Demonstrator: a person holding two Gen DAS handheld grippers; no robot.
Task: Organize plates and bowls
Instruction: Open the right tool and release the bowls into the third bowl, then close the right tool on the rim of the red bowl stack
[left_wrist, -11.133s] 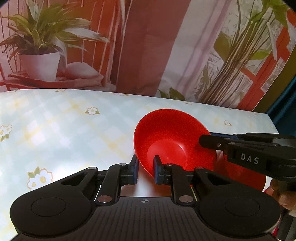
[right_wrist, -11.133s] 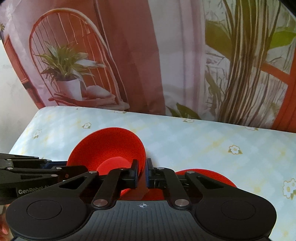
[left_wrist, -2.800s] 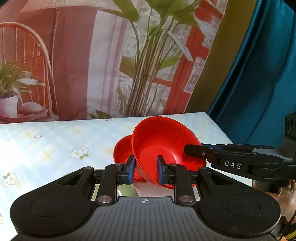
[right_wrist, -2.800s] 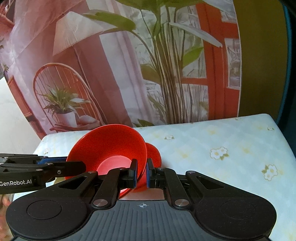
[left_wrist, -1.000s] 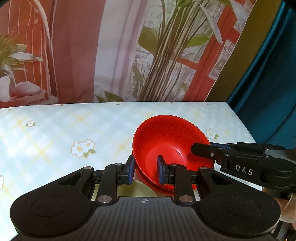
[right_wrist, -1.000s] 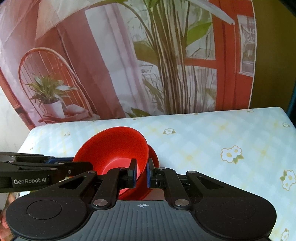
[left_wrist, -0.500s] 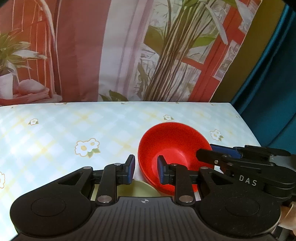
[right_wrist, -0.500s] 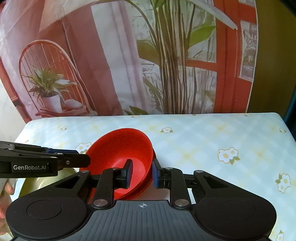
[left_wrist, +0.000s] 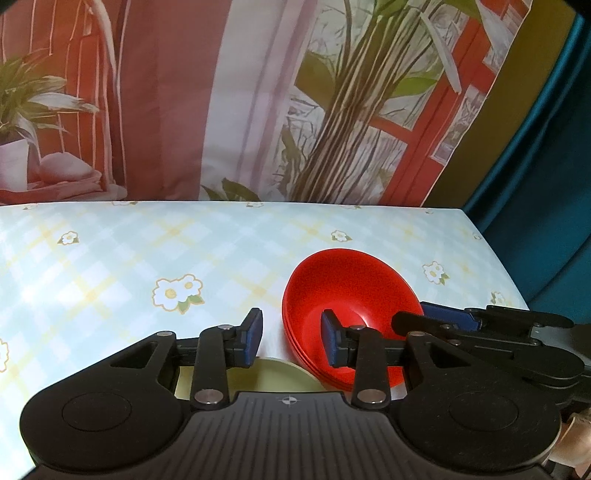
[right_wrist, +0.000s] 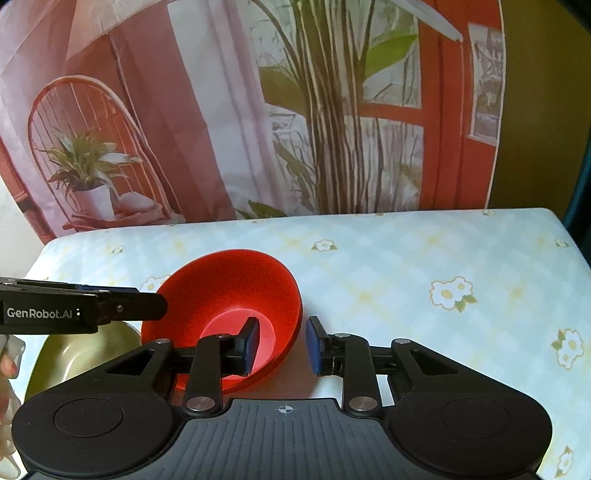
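Both tongs (left_wrist: 291, 339) (right_wrist: 282, 345) just opening, astride red bowl (right_wrist: 229, 291) rim; table (right_wrist: 443, 251) right side free.

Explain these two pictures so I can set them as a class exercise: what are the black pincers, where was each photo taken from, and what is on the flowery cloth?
A person holds a hand-held pincer tool in each hand; a camera on each looks along its fingers. One picture comes from the left gripper, the other from the right gripper. On the flowered tablecloth sit stacked red bowls, with a yellow-green bowl beside them. Both grippers' jaws have just been opening: each straddles the red rim, pads apart, gripping nothing.
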